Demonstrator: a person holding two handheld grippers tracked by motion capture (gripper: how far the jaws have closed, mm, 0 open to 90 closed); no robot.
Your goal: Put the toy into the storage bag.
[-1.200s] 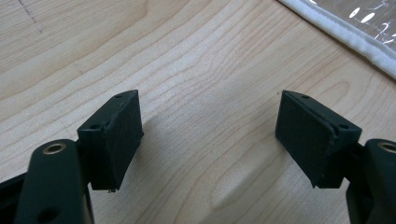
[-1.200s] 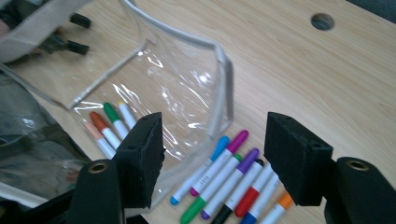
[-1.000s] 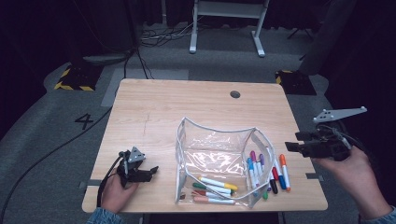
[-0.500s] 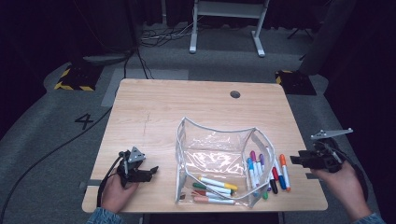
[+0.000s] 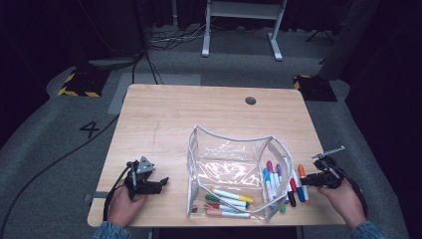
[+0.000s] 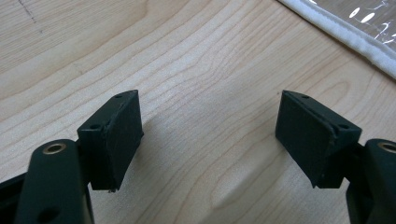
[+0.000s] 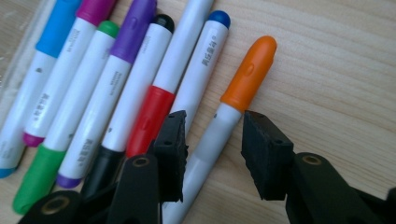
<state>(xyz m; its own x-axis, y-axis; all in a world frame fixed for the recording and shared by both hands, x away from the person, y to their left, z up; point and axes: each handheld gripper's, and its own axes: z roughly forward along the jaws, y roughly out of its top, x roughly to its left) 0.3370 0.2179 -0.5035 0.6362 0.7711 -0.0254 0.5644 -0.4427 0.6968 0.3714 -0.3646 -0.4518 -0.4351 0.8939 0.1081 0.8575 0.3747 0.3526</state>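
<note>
A clear plastic pouch (image 5: 229,159) with white edging stands open at the table's front middle, several markers (image 5: 229,196) lying inside it. More markers (image 5: 278,179) lie in a row to its right. My right gripper (image 5: 309,180) is low over that row. In the right gripper view its jaws (image 7: 215,144) straddle the white barrel of the orange-capped marker (image 7: 247,74). They have just been closing, with thin gaps left at the pads. My left gripper (image 5: 161,183) rests at the front left, jaws (image 6: 210,135) open over bare wood.
The wooden table (image 5: 199,114) has a round cable hole (image 5: 251,100) at the back right. The pouch's white edge (image 6: 345,35) lies just beyond the left jaws. Red, blue, purple and green markers (image 7: 116,88) lie tight against the orange one's left side.
My right hand came down from above the table's right edge to the marker row, and its jaws narrowed around the orange marker. The left hand stayed put.
</note>
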